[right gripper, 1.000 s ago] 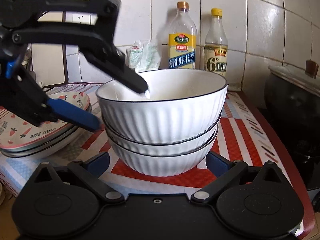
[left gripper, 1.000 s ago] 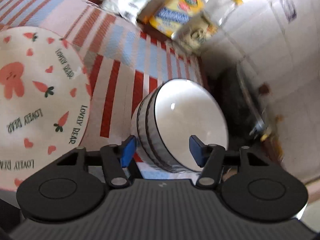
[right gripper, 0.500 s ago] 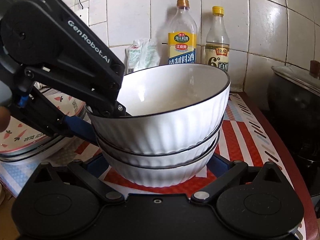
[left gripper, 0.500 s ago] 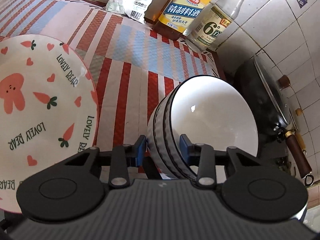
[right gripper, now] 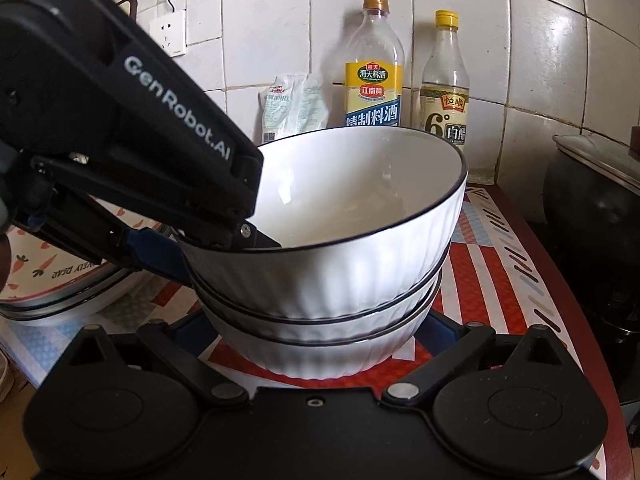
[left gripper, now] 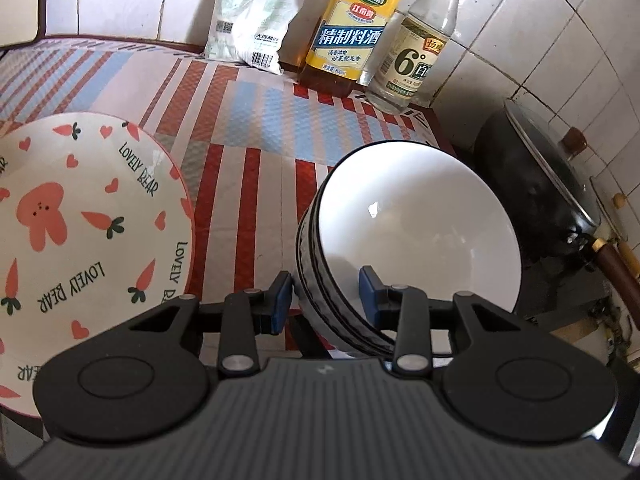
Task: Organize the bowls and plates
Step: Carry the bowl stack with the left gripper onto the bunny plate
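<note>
White ribbed bowl stack (right gripper: 332, 264), tilted, sits on striped mat (left gripper: 248, 184) beside carrot plates (left gripper: 80, 220). Left gripper (left gripper: 326, 294) clamps stack's near rim, one finger inside. Right gripper (right gripper: 316, 332) spread wide around stack base, touching or not unclear.

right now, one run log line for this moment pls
left hand-held gripper: shut on bowl stack rim | right hand-held gripper: open around stack base | plates: beside

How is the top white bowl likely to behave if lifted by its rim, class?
The top bowl looks like glazed ceramic, so probably rigid, fairly heavy and breakable. Its glossy wall may slip between the left gripper pads. Nested tilted in the stack, it could drag the bowl beneath.
</note>
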A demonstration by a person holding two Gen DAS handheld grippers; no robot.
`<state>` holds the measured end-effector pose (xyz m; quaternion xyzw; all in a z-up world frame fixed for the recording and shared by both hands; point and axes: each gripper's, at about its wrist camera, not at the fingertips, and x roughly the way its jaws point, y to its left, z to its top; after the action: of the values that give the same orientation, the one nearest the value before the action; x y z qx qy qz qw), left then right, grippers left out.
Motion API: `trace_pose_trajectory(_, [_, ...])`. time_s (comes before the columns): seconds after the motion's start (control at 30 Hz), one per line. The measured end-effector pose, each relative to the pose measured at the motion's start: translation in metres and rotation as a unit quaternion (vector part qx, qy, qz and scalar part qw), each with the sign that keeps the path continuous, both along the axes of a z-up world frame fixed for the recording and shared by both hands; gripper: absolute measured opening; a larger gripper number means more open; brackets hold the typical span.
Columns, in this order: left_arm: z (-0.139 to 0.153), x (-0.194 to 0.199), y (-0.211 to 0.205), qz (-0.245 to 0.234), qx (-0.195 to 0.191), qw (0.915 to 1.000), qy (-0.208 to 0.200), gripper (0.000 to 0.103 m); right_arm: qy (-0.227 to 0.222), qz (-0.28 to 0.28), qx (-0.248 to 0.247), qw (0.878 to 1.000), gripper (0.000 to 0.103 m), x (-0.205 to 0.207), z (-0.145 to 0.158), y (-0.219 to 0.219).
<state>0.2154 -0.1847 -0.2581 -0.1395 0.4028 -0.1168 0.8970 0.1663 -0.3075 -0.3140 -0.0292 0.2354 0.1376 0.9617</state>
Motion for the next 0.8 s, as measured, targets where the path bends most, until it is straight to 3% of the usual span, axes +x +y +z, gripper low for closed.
trace_pose_trajectory(0.3, [0.008, -0.005, 0.001, -0.004, 0.013, 0.9999, -0.007, 0.034, -0.018, 0.023, -0.023, 0.999, 0.103, -0.003, 0.003, 0.000])
trace_pose_trajectory(0.47, [0.025, -0.009, 0.004, -0.009, 0.037, 0.9988, -0.029, 0.035, -0.022, 0.023, -0.010, 0.999, 0.103, -0.003, 0.016, 0.006])
trace_pose_trajectory(0.8, [0.054, -0.026, 0.046, 0.016, 0.048, 0.9978, -0.042, 0.035, -0.037, 0.051, -0.007, 0.998, 0.103, -0.002, 0.046, 0.042])
